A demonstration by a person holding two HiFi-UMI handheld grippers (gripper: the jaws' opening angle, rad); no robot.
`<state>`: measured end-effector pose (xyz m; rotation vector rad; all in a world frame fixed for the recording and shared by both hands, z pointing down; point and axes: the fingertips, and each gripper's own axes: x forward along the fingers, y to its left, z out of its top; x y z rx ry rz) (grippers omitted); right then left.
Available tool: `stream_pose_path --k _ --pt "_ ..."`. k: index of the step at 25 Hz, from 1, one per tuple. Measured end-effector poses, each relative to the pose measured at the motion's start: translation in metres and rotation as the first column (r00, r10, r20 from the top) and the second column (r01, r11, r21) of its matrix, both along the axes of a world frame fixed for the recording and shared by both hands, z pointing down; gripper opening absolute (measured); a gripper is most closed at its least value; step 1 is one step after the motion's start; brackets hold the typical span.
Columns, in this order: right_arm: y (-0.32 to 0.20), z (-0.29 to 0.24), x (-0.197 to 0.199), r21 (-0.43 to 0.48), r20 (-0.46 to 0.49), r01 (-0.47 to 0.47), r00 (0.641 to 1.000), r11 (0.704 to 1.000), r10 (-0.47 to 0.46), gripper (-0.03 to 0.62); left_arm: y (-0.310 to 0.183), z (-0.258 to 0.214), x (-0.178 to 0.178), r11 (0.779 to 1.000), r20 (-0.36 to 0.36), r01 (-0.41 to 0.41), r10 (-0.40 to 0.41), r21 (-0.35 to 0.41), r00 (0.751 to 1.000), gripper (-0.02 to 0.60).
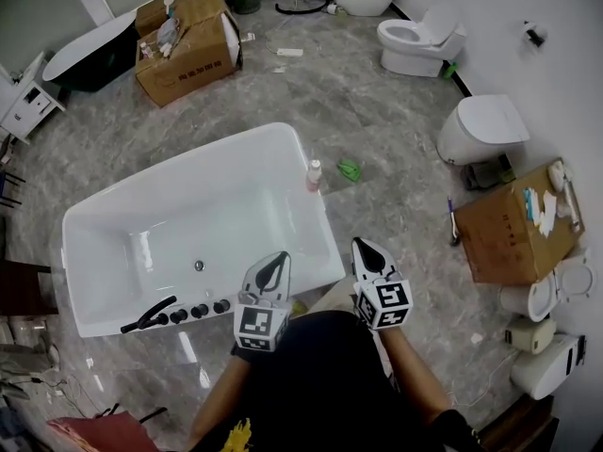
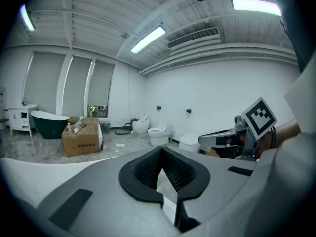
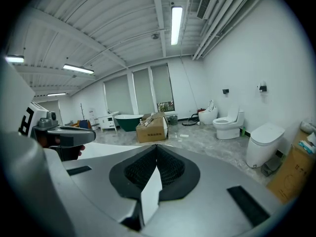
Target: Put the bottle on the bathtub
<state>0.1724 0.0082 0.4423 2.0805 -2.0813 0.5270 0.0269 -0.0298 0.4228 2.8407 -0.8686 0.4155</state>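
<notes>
Pink-capped bottle (image 1: 314, 174) stands at bathtub (image 1: 188, 169) rim; left gripper (image 1: 280, 255), right gripper (image 1: 361, 243) closed

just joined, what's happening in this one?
A person stands at the white bathtub with a gripper in each hand. The left gripper and right gripper are both shut and empty, near the tub's closest corner. The pink bottle stands at the tub's right edge, untouched; on the rim or just beside it, I can't tell.
</notes>
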Motion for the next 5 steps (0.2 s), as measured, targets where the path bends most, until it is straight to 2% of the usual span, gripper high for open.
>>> stream_pose_path --k 5 --pt "-0.024 -0.018 -0.021 0.014 -0.013 0.077 0.997 0.997 -0.077 0.002 -0.018 -0.004 -0.017 0.999 -0.017 0.044 -0.045 -0.023 0.999 0.017"
